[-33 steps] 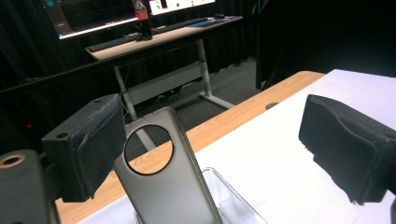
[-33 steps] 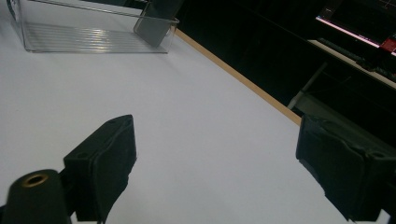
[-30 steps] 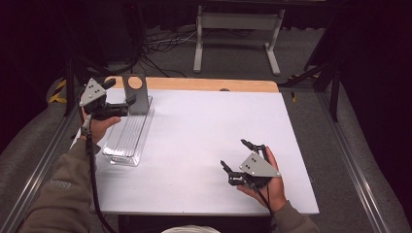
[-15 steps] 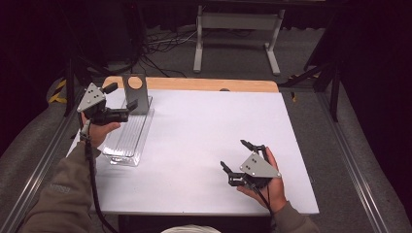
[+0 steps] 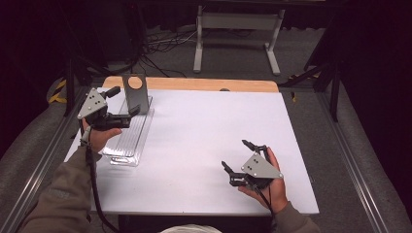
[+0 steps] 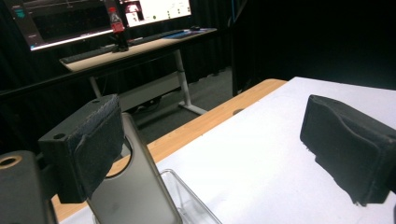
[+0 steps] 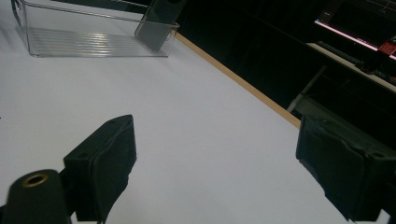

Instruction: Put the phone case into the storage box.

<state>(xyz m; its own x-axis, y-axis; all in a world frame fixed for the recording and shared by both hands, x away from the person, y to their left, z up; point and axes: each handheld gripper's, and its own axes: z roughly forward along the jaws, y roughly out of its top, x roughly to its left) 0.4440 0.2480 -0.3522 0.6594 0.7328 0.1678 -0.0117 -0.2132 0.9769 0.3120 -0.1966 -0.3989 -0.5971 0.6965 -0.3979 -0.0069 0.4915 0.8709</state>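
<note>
A person sits at a white tabletop (image 5: 204, 145), holding a two-jaw tool in each hand. The left tool (image 5: 124, 114) hovers over a clear plastic tray (image 5: 127, 143) at the tabletop's left side, its jaws spread apart. A grey phone-shaped slab (image 5: 134, 93) stands upright at the tray's far end, leaning slightly; in the left gripper view it (image 6: 140, 186) sits just behind the left jaw, not gripped. The right tool (image 5: 238, 158) rests low near the tabletop's front right, well apart from the tray, its jaws also wide apart and holding nothing
</note>
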